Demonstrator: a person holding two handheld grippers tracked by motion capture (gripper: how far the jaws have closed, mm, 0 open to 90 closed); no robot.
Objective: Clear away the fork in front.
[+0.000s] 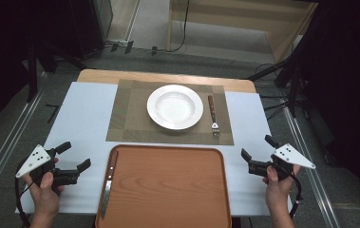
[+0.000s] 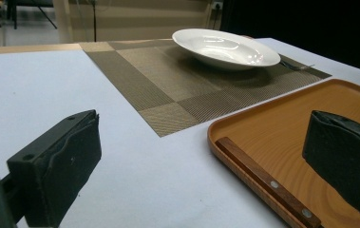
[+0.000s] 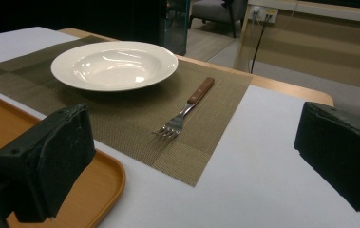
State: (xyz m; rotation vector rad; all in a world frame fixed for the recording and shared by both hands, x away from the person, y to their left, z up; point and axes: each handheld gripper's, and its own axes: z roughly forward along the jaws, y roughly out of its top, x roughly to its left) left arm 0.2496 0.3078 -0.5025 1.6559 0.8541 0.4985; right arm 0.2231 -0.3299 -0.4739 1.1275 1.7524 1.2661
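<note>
The knife [image 1: 108, 185] was laid lengthwise along the left edge of the orange-brown tray [image 1: 168, 190], its wooden handle pointing away from the person and its blade toward the near edge. In the left gripper view, the handle [image 2: 268, 183] was seen just inside the tray's rim [image 2: 263, 114]. The left gripper [image 1: 73, 159] was held above the white table cover, just beside the tray's left side, with its jaws spread wide and nothing between them. The right gripper [image 1: 256, 152] was held at the tray's right side, likewise spread wide and clear of everything. Beyond the tray, a white plate [image 1: 175, 107] was set in the middle of a woven placemat [image 1: 125, 118]. A fork [image 1: 213, 115] with a wooden handle was placed on the mat just to the right of the plate, tines toward the person.
</note>
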